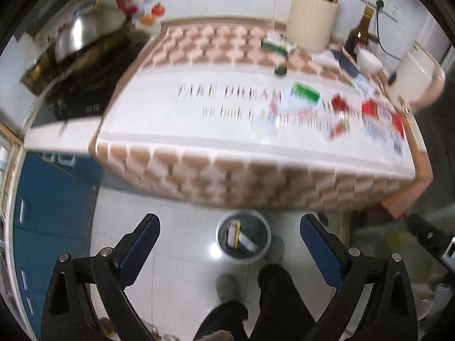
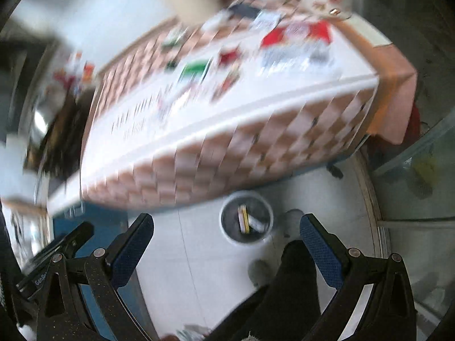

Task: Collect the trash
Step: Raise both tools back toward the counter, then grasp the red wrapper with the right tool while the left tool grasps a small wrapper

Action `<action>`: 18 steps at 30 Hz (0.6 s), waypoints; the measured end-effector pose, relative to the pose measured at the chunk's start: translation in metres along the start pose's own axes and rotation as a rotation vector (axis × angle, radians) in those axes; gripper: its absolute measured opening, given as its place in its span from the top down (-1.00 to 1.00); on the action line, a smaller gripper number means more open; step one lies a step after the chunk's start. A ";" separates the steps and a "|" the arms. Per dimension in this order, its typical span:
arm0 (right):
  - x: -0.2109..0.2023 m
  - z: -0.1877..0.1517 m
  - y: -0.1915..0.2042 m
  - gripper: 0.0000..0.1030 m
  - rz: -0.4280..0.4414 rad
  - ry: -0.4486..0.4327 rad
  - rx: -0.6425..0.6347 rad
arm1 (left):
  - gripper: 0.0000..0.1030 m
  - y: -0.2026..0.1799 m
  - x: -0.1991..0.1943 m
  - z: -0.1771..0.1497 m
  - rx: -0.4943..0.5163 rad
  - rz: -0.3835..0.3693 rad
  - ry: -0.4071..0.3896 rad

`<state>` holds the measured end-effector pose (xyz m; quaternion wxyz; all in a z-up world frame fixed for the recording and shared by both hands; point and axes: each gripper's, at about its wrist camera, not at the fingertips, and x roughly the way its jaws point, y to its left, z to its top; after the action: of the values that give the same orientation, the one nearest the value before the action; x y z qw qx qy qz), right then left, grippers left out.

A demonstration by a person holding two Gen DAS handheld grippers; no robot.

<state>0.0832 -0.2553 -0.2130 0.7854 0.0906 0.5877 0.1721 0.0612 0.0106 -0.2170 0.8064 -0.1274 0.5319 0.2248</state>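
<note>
A small grey waste bin (image 1: 243,237) stands on the white floor in front of the table and holds a couple of wrappers; it also shows in the right wrist view (image 2: 246,218). Several pieces of trash lie on the table: a green packet (image 1: 305,92), red wrappers (image 1: 339,105) and a red-and-white packet (image 1: 382,119), blurred in the right wrist view (image 2: 295,37). My left gripper (image 1: 230,224) is open and empty above the floor. My right gripper (image 2: 227,223) is open and empty too.
The table (image 1: 227,176) has a pink checkered cloth. A cream utensil holder (image 1: 311,18), a dark bottle (image 1: 359,32), a white bowl (image 1: 368,59) and a white pot (image 1: 421,81) stand at its back right. A stove with a wok (image 1: 85,37) is left. The person's legs (image 1: 273,298) are below.
</note>
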 end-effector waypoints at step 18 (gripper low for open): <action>0.144 0.258 -0.032 -1.00 -0.009 0.121 -0.035 | -0.16 -0.068 0.201 0.152 -0.298 -0.121 0.341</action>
<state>0.3705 -0.2148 -0.2771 0.7508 0.0635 0.6312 0.1840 0.2838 0.0647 -0.3422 0.6893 -0.3126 0.6128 0.2273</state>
